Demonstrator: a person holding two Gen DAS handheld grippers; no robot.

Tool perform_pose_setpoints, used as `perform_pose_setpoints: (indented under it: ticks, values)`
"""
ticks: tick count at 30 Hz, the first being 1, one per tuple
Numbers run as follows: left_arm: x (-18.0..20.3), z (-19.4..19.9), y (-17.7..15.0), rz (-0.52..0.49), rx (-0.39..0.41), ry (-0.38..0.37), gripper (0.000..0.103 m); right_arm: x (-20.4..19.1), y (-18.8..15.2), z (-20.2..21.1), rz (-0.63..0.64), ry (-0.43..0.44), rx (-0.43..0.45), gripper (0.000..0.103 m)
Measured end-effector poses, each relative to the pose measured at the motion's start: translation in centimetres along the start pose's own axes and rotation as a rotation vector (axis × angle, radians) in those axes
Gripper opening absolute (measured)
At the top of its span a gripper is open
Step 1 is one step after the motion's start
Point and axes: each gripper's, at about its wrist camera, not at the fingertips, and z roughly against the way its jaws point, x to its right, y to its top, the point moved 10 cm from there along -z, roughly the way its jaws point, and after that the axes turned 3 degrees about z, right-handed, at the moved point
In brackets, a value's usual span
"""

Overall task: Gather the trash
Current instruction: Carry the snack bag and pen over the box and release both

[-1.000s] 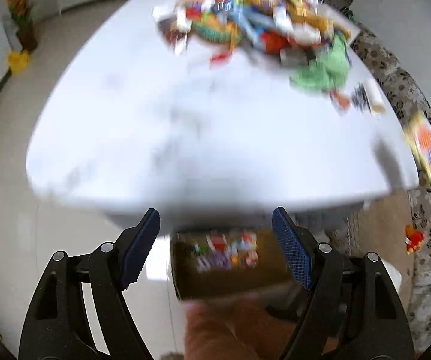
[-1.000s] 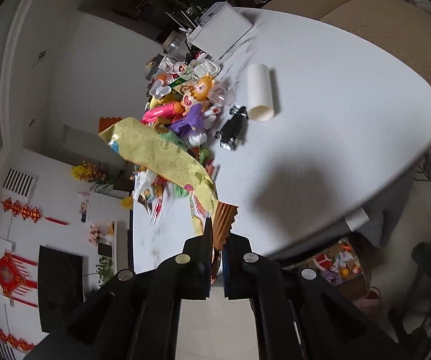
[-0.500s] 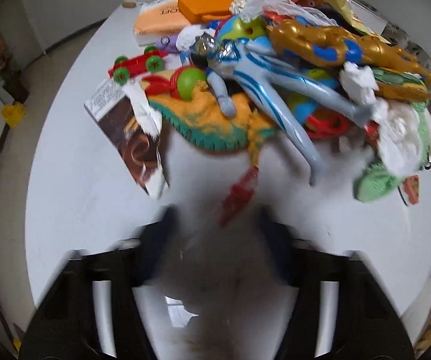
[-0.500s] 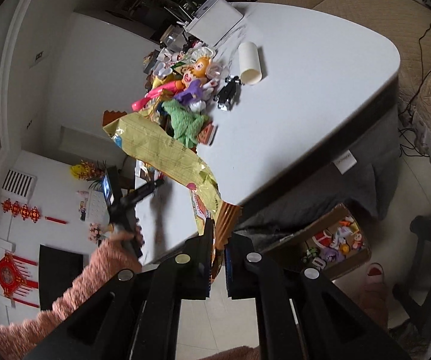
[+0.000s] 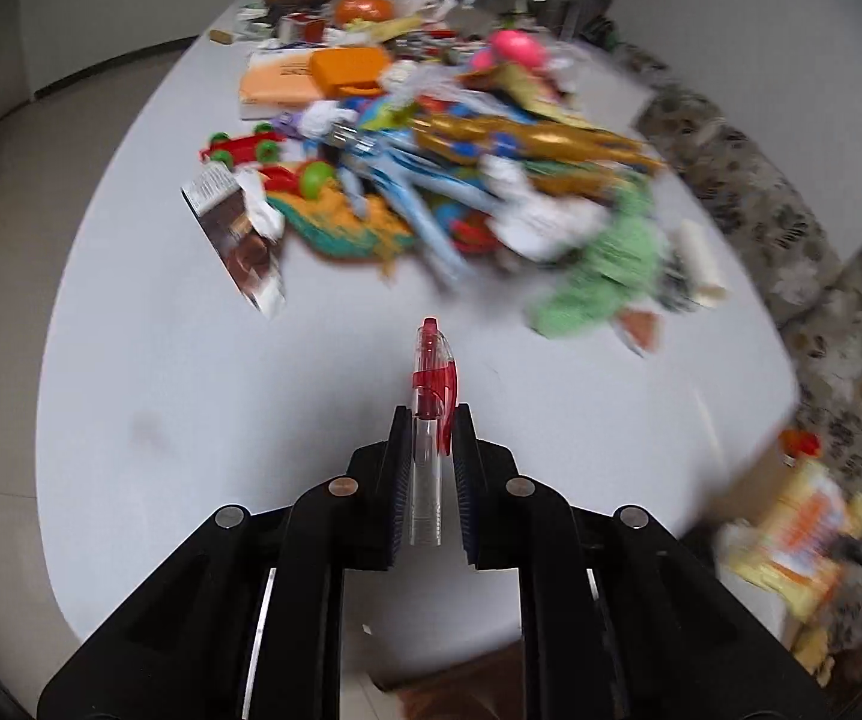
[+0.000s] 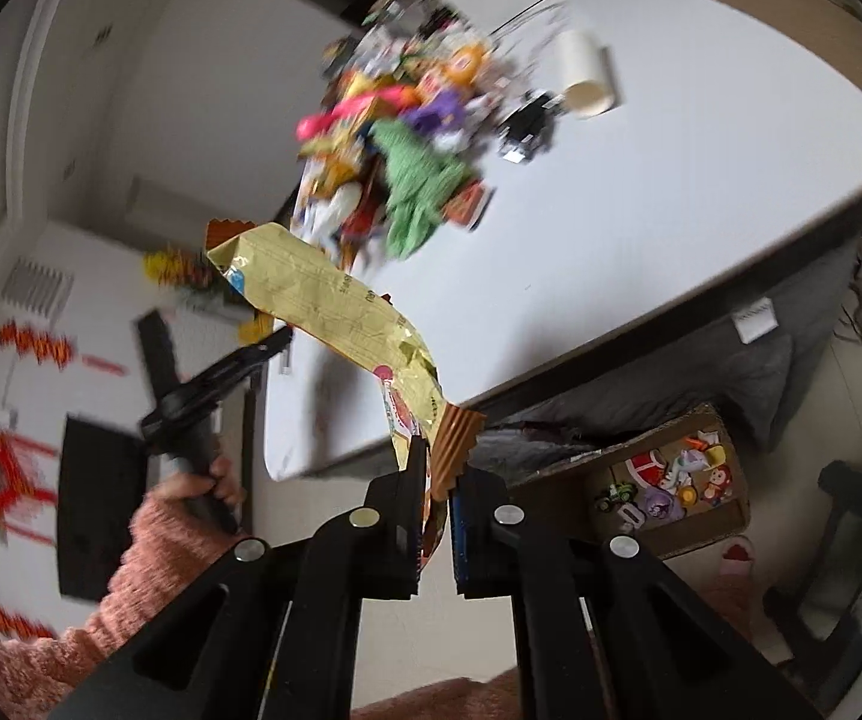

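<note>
The left gripper [image 5: 429,414], whose jaws stood wide and empty a second ago, has just been closing and now pinches a red-capped pen [image 5: 431,396], lifted off the white table [image 5: 191,372] short of the toy pile [image 5: 443,180].

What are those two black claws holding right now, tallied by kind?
Pens: 1, a red and clear pen in the left gripper, whose jaws have just been closing on it.
Wrappers: 1, a yellow wrapper in the right gripper.
Total: 2
</note>
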Motion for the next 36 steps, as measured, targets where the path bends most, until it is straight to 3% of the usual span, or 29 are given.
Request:
perform_pose_setpoints:
  ticks: [4,8,10,15,21,26,27,28,29,30,31,33,36]
  values:
    - [3.2,2.1,-5.7,-0.040,-0.057,-0.057,0.014,-0.4,-1.5,-2.5,0.067,-0.013,-0.104,0.009]
    - [5.4,1.0,-13.2,-0.050,-0.174,-0.097,0.014,1.1,-4.4,-5.3,0.115,-0.058,-0.224,0.009]
    - [5.4,-1.7,-17.7,-0.004,-0.268,-0.099,0.014,2.5,-5.8,-6.7,0.098,-0.071,-0.274,0.009]
    - [3.8,-9.8,-25.4,0.103,-0.410,-0.055,0.014,8.6,-10.0,-11.6,0.088,-0.185,-0.392,0.009]
    - [0.5,-19.8,-31.9,0.214,-0.536,0.051,0.014,17.0,-13.2,-17.6,0.065,-0.326,-0.481,0.009]
    - [-1.1,-24.8,-34.9,0.262,-0.595,0.110,0.014,21.9,-14.2,-22.1,0.070,-0.406,-0.511,0.009]
    - [-1.3,-25.3,-35.3,0.263,-0.603,0.128,0.014,22.7,-14.4,-22.8,0.084,-0.431,-0.516,0.015]
    - [-1.8,-25.8,-35.8,0.266,-0.614,0.162,0.017,23.4,-14.6,-23.3,0.099,-0.457,-0.521,0.050]
    - [-2.0,-25.9,-36.2,0.276,-0.630,0.184,0.041,23.7,-14.6,-23.6,0.111,-0.478,-0.525,0.085]
    - [-2.3,-26.0,-36.6,0.289,-0.647,0.214,0.078,23.9,-14.6,-23.6,0.130,-0.503,-0.518,0.089]
    - [-2.8,-25.8,-36.9,0.303,-0.654,0.250,0.084,23.8,-14.5,-23.5,0.152,-0.514,-0.505,0.084]
    - [-2.9,-25.1,-36.7,0.320,-0.627,0.234,0.084,23.4,-14.5,-23.3,0.179,-0.519,-0.514,0.083]
    - [-2.7,-24.1,-36.6,0.335,-0.648,0.226,0.084,22.5,-13.7,-22.2,0.181,-0.520,-0.505,0.084]
